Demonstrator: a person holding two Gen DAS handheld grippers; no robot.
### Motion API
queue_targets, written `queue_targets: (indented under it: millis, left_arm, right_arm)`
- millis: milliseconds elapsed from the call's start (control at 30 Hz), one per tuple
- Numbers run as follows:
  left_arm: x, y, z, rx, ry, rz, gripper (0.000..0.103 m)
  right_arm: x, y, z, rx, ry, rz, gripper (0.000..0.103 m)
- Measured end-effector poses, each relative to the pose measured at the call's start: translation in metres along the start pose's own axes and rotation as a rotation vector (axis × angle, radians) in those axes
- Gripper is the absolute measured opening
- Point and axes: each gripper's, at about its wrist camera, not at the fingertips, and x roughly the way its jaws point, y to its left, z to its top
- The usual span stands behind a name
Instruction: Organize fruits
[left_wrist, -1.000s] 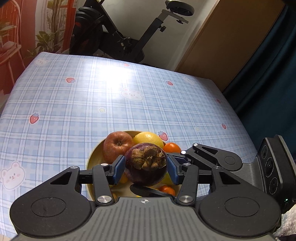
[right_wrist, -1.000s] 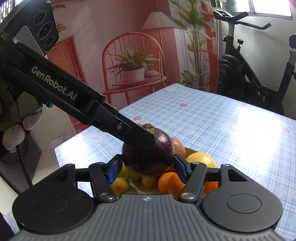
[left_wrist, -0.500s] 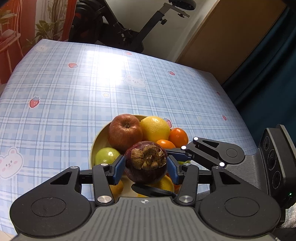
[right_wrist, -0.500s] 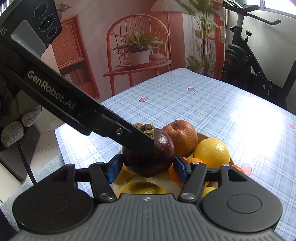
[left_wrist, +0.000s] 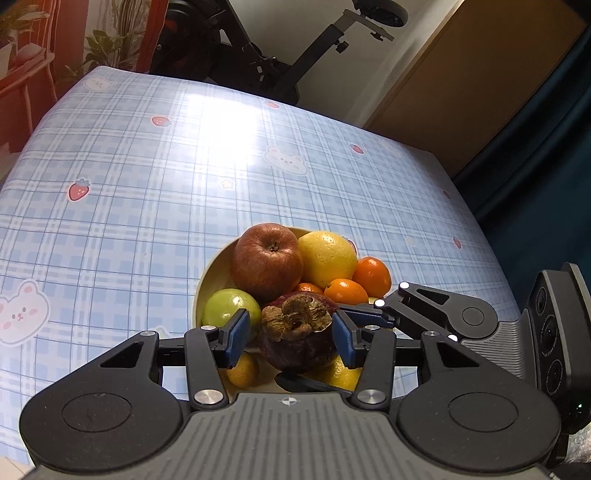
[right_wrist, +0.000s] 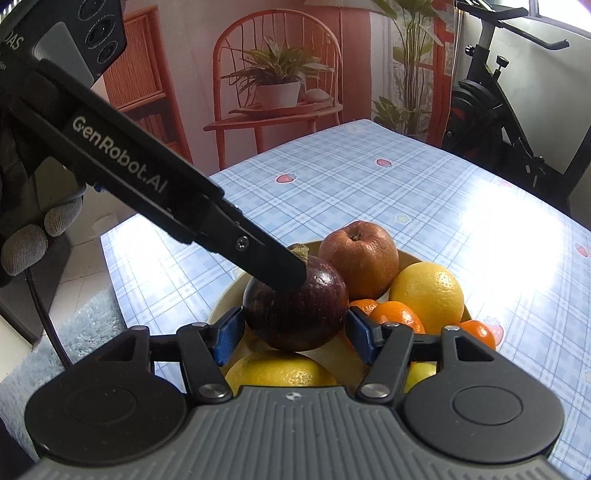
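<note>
A dark purple mangosteen (left_wrist: 299, 343) hangs just over a yellow bowl (left_wrist: 207, 273) of fruit, its dry calyx facing the left wrist camera. My right gripper (right_wrist: 295, 332) is shut on the mangosteen (right_wrist: 295, 310), both blue pads against its sides. My left gripper (left_wrist: 290, 336) straddles the same fruit. Its right pad touches, while a thin gap shows at its left pad. In the right wrist view one left finger (right_wrist: 258, 254) lies across the fruit's top. In the bowl sit a red apple (left_wrist: 266, 258), a yellow citrus (left_wrist: 327, 258), a green apple (left_wrist: 229, 306) and tangerines (left_wrist: 373, 271).
The bowl (right_wrist: 229, 295) stands near the front edge of a table with a blue checked cloth (left_wrist: 147, 184). An exercise bike (left_wrist: 258, 55) stands beyond the far edge. A red chair with a potted plant (right_wrist: 277, 85) is off the table's corner. A gloved hand (right_wrist: 26, 240) holds the left gripper.
Both grippers have sunk with the mangosteen towards the bowl, so more of its fruit shows. The mangosteen has come slightly away from the left gripper's left pad.
</note>
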Motion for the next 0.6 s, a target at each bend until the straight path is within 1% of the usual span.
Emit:
queue_targets:
  millis: [67,200,267,400,467,500,567,600]
  left_arm:
    - [-0.005,0.000,0.001,-0.009,-0.013,0.016,0.052]
    - [-0.016,0.005,0.001,-0.052,-0.043,0.017,0.054]
    - [-0.023,0.005,0.000,-0.064,-0.066,0.026,0.056]
    - [-0.039,0.000,-0.004,-0.064,-0.113,0.049,0.056]
    - [-0.048,-0.005,-0.006,-0.054,-0.142,0.061,0.057]
    - [-0.053,-0.009,-0.007,-0.043,-0.163,0.074,0.057]
    - [-0.068,-0.019,-0.011,-0.019,-0.225,0.118,0.063]
    - [-0.074,-0.024,-0.012,-0.012,-0.254,0.135,0.070]
  right_arm:
    - [-0.002,0.002,-0.002,-0.008,-0.010,-0.017,0.066]
    - [-0.006,-0.003,-0.005,0.020,-0.023,-0.005,0.066]
    - [-0.010,-0.003,-0.006,0.019,-0.029,-0.008,0.066]
    - [-0.019,0.002,-0.006,0.003,-0.049,-0.028,0.066]
    - [-0.026,0.004,-0.005,-0.001,-0.068,-0.048,0.070]
    - [-0.031,0.004,-0.005,-0.001,-0.081,-0.058,0.070]
    - [-0.043,0.003,-0.003,0.005,-0.116,-0.080,0.074]
    - [-0.050,0.002,-0.001,0.013,-0.138,-0.098,0.076]
